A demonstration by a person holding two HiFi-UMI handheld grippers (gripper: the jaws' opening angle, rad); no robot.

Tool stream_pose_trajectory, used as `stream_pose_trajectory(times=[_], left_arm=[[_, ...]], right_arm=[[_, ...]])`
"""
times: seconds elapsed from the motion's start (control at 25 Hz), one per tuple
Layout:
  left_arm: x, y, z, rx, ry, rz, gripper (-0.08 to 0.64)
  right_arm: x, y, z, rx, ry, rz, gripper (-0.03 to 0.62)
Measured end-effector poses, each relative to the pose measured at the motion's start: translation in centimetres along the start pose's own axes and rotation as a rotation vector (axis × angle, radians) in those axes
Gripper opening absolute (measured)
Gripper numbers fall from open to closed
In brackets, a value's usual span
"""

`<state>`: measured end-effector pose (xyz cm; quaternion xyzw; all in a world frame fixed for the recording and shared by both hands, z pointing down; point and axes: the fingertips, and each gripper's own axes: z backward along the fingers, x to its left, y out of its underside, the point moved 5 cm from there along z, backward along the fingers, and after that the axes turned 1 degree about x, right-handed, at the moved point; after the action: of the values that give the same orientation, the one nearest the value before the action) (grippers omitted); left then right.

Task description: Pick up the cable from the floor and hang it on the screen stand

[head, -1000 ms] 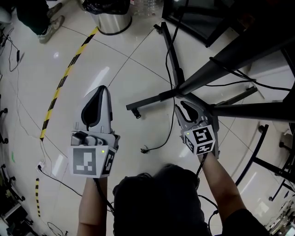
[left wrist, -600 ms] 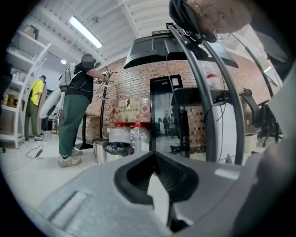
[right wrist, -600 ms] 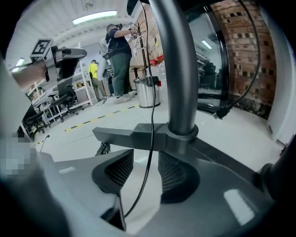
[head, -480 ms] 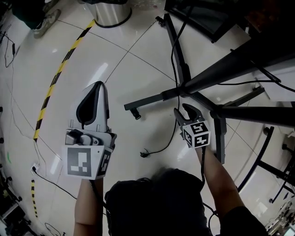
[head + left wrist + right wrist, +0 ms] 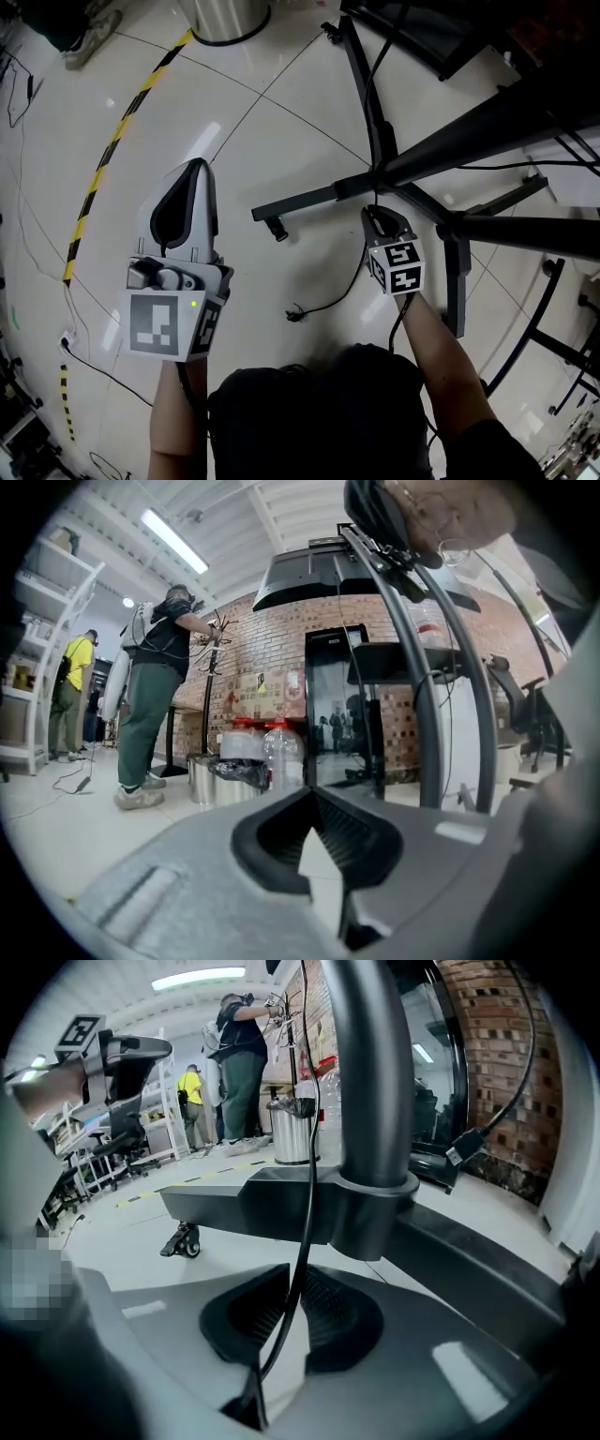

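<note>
Beside the black metal screen stand (image 5: 441, 148), the right gripper (image 5: 377, 217) has just been closing its jaws onto the thin black cable (image 5: 309, 1147) trailing on the floor (image 5: 262, 141), apparently to lift it; the left gripper (image 5: 192, 173) is closed and empty.

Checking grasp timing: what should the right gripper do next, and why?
Probably lift. The right gripper has just been closing its fingers with the cable between them, while the cable's loose end lies on the floor.

I can't make out a single word or number anywhere here. The left cube (image 5: 161, 325) and the right cube (image 5: 401, 267) bear only black-and-white square patterns. The posters (image 5: 272, 688) on the brick wall (image 5: 281, 635) are too small to read.
</note>
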<state>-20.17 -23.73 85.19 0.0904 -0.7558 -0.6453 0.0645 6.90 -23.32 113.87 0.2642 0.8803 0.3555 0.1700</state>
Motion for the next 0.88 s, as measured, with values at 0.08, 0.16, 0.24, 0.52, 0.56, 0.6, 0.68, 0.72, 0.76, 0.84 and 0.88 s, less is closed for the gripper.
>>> stream_pose_trajectory(times=[0.08,0.16,0.24,0.52,0.56,0.6,0.68,0.72,0.76,0.84,0.88], left_arm=[[-0.1,0.3,0.0,0.001,0.001,0.006,0.001],[-0.2,0.3,0.1,-0.001,0.003,0.004,0.001],[-0.3,0.2,0.1,-0.002,0.004,0.003,0.000],[-1.1,-2.8,1.3,0.021,-0.007,0.004,0.000],[-1.3,-3.8,1.6,0.024,-0.005,0.004,0.000],[-1.6,-4.8,1.9,0.024,-0.003,0.005,0.000],[-2.0,-7.0,2.9,0.024,0.000,0.006,0.000],[-2.2,-8.1,3.3,0.021,-0.001,0.007,0.000],[-2.3,-9.4,3.7,0.018,-0.004,0.009,0.000],[-2.7,-12.1,4.3,0.015,-0.010,0.016,0.001],[-2.9,-13.4,4.7,0.014,-0.012,0.015,0.000]], right_arm=[[0.1,0.0,0.1,-0.008,-0.002,-0.013,0.038],[0.2,-0.1,0.3,-0.013,-0.015,-0.018,0.034],[0.4,-0.7,0.9,-0.029,-0.029,-0.018,0.022],[2.5,-6.0,5.7,-0.091,-0.102,0.005,0.012],[2.8,-6.8,6.6,-0.088,-0.114,0.012,0.012],[3.1,-7.6,7.5,-0.083,-0.125,0.018,0.012],[3.7,-9.2,9.5,-0.082,-0.140,0.026,0.012],[4.0,-10.1,10.6,-0.087,-0.145,0.030,0.012],[4.3,-11.1,11.7,-0.094,-0.152,0.034,0.012],[4.9,-13.2,14.2,-0.109,-0.169,0.037,0.012],[5.3,-14.3,15.4,-0.115,-0.179,0.033,0.012]])
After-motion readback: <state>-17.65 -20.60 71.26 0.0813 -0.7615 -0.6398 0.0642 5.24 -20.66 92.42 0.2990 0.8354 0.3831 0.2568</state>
